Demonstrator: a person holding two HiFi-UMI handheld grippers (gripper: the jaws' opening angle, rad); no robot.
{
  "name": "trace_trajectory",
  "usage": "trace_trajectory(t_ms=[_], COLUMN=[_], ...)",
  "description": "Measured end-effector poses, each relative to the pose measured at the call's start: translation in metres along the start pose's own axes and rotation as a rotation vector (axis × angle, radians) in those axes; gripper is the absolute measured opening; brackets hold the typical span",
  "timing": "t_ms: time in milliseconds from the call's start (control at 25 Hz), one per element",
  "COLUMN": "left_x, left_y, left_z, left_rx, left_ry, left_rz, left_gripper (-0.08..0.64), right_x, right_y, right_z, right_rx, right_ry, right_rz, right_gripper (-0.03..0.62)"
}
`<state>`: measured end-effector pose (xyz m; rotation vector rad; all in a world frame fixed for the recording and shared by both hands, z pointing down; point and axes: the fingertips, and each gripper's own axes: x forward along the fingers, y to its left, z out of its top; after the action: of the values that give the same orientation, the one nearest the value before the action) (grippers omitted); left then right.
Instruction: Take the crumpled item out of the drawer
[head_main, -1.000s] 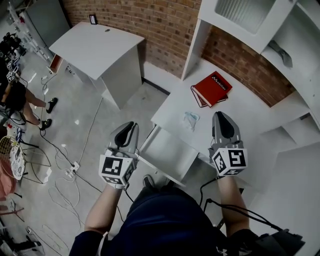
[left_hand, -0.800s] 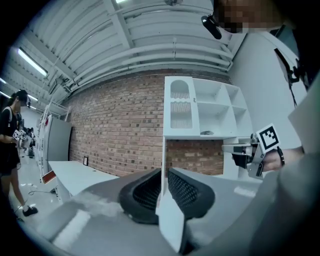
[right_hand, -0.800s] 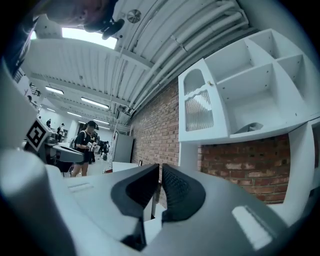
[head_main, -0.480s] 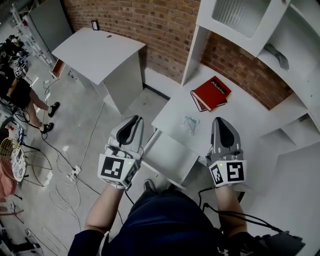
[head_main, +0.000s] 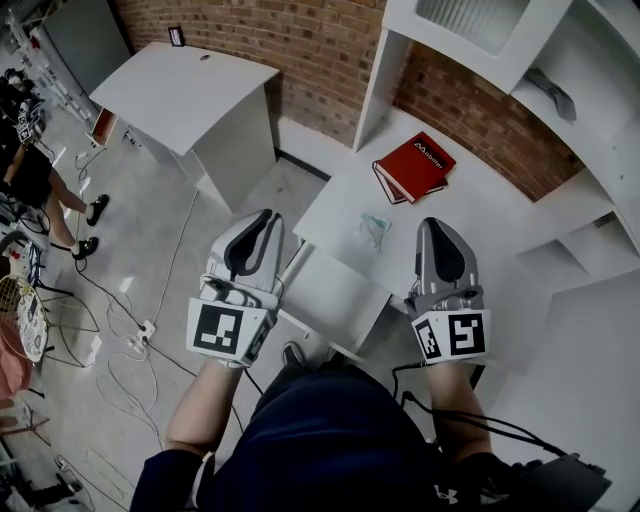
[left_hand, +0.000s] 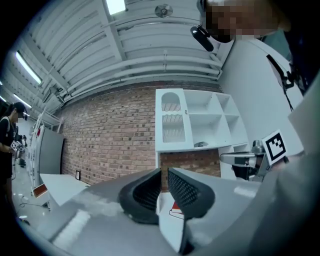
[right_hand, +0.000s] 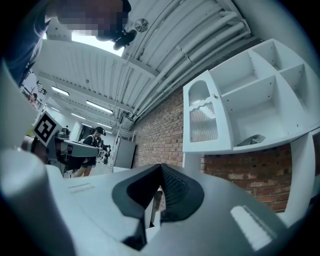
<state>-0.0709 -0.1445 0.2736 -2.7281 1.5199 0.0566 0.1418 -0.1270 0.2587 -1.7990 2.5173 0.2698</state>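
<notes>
Crumpled pale item (head_main: 375, 228) lies on the white worktop (head_main: 480, 215), not in the open white drawer (head_main: 335, 300).

It sits between the two grippers, apart from both, just ahead and to the left of the right gripper (head_main: 430, 226), whose jaws are pressed together on nothing. The left gripper (head_main: 262, 220) hangs off the worktop's left edge beside the drawer, jaws a narrow gap apart and empty. A red hardcover book (head_main: 412, 165) lies beyond the item, toward the brick wall (head_main: 300, 40); nothing stands between item and grippers.
</notes>
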Motion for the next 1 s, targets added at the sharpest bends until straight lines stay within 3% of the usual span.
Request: trace_trajectory(t_ms=[1000], left_x=[0.021], left_y=[0.015], left_z=[-0.023], left_rx=[-0.045], left_ry=[0.036], left_rz=[-0.017], left_gripper=[0.046], right_x=[0.014], right_y=[-0.011], right_z=[-0.020], right_rx=[0.015], right_ry=[0.040], right_rz=[-0.028], right_gripper=[0.002])
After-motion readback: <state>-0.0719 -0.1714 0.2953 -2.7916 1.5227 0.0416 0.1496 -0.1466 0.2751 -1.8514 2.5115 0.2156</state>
